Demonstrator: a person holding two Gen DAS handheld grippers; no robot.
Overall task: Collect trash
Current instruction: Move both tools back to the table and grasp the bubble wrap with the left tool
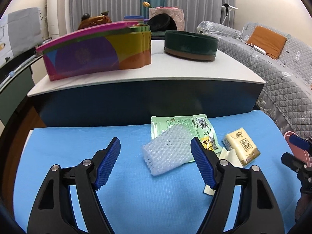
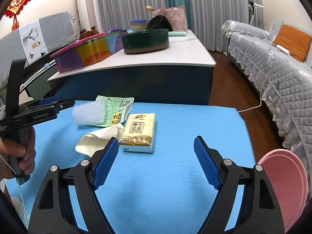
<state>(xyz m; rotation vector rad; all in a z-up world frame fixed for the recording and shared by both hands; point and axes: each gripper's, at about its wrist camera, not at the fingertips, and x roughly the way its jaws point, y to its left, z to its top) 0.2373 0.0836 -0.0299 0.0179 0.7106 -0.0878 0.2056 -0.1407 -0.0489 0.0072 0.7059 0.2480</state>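
Blue mat (image 1: pixel 78 146): bubble wrap (image 1: pixel 165 152) lies between left claw (image 1: pixel 155 141) fingers (untouched).

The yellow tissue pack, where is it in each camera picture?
Left wrist view: the yellow tissue pack lies at right of centre on the blue mat, just right of the left gripper.
Right wrist view: the pack lies near the centre, just beyond the right gripper.
Shared landmark: the green snack wrapper left of the pack, partly under the bubble wrap.
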